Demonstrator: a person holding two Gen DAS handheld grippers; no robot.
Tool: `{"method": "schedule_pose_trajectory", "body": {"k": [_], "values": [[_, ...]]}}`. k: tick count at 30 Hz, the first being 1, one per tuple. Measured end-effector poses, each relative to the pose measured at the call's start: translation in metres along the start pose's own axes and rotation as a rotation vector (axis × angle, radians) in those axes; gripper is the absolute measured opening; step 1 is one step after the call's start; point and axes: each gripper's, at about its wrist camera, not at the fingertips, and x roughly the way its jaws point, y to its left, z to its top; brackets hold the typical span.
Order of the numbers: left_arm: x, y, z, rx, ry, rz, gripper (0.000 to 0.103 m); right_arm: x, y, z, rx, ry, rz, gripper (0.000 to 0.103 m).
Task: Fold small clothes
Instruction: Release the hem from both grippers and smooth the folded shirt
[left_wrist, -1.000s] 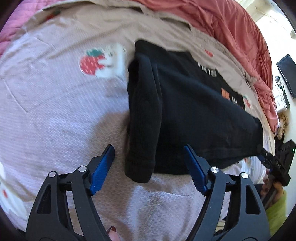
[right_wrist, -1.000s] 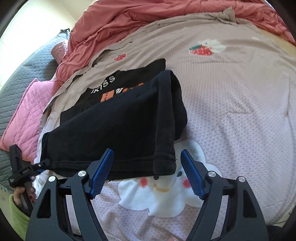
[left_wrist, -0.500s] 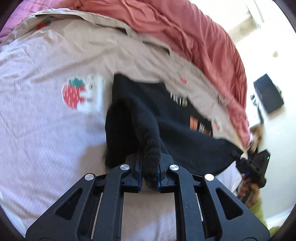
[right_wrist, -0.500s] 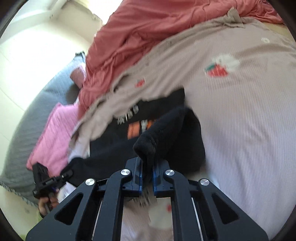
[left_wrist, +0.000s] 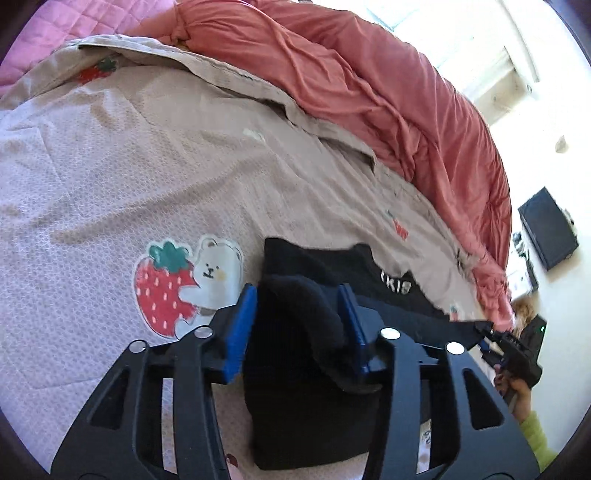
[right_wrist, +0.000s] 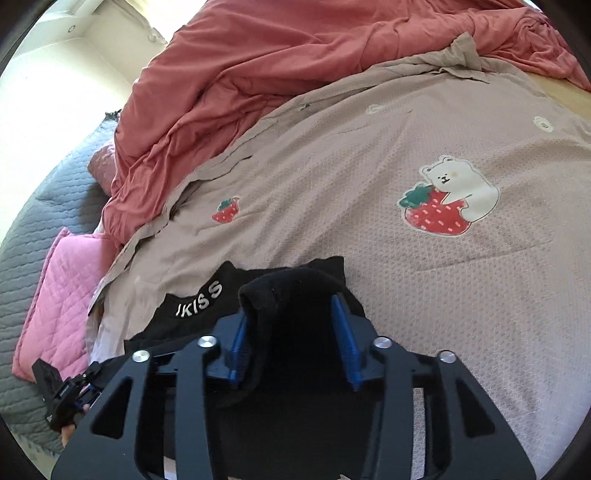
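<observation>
A small black garment (left_wrist: 306, 373) with white lettering lies on the beige bedcover (left_wrist: 110, 177). It also shows in the right wrist view (right_wrist: 291, 332). My left gripper (left_wrist: 299, 321) is open, its blue pads either side of a folded black edge that drapes between them. My right gripper (right_wrist: 295, 336) is open too, with the other folded edge lying between its blue pads. Each gripper shows small in the other's view, my right gripper (left_wrist: 517, 354) at the far right and my left gripper (right_wrist: 62, 395) at the far left.
A strawberry-and-bear print (left_wrist: 184, 280) lies left of the garment, also seen in the right wrist view (right_wrist: 447, 203). A red blanket (left_wrist: 369, 81) is bunched along the far side. A pink quilted pillow (right_wrist: 62, 291) and grey quilt (right_wrist: 33, 221) lie at the left.
Both grippers were open beside the garment, shut on its folded edges half a second ago, carried them forward, and now stand open with the cloth lying between the pads.
</observation>
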Motion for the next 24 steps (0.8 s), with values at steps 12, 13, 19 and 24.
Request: {"method": "schedule_pose_trajectory", "body": {"k": [12,13,19,24], "values": [[-0.018,-0.025,-0.027,0.152,0.163,0.095,0.063,-0.037,0.022,-0.07,-0.201,-0.016,-0.059,0.066],[-0.012,-0.031,-0.032,0.174,0.196,0.079,0.063,-0.033,0.029,-0.078,-0.249,0.003,-0.077,0.066],[0.017,-0.063,-0.062,0.345,0.251,0.087,0.063,0.009,0.088,-0.112,-0.574,0.124,-0.141,0.063],[0.04,-0.07,-0.063,0.394,0.2,0.089,0.07,0.05,0.115,-0.122,-0.673,0.157,-0.2,0.064]]}}
